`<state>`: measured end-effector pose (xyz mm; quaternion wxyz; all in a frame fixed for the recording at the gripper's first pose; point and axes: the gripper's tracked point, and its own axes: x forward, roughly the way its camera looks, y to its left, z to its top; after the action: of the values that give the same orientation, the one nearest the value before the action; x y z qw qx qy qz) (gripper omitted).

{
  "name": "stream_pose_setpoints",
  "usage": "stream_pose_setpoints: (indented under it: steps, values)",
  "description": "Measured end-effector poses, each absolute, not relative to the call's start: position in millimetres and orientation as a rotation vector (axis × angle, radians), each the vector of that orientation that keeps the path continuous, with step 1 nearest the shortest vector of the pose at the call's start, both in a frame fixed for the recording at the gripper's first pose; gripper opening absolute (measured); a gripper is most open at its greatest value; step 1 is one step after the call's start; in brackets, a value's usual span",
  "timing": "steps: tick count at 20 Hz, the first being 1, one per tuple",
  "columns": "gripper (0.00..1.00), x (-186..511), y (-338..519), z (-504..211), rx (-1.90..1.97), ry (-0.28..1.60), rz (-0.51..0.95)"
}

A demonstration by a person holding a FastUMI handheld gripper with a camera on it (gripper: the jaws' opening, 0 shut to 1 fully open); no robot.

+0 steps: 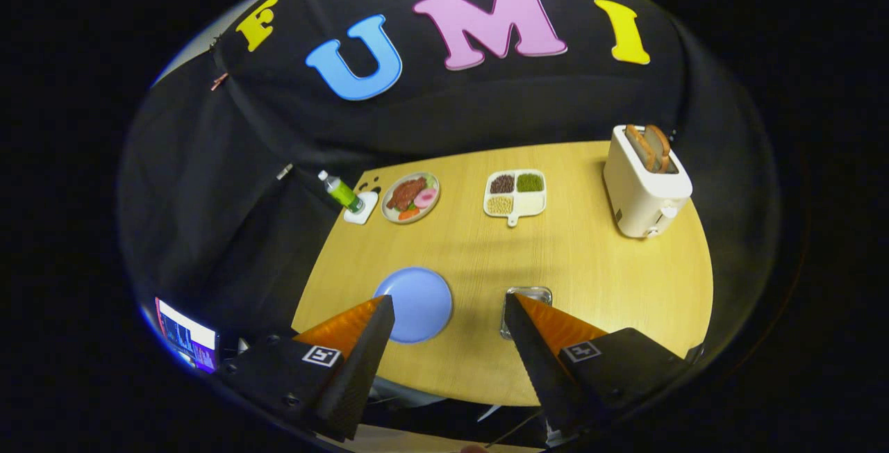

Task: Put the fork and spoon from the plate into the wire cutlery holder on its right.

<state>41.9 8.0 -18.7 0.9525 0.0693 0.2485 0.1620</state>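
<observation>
While the gripper (448, 314) hovers spread and empty, the blue plate (417, 303) lies at eleven o'clock, the wire holder (528, 297) at one; likely finished or just beginning.

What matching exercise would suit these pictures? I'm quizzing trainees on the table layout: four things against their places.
1. blue plate
2. wire cutlery holder
3. toaster
4. green bottle

a. far corner, bread slices in its slots
b. just ahead of one finger of the open hand-held gripper, plate's right
c. on a white coaster beside the food plate
d. near edge, holder's left

Pairs: 1-d, 2-b, 3-a, 4-c
</observation>
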Motion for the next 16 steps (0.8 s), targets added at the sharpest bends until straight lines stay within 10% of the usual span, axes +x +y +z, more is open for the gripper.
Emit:
stream_pose_setpoints:
  steps: [16]
  values:
    - [0.99, -8.4, 15.7, 92.2, -0.082, -0.099, 0.139]
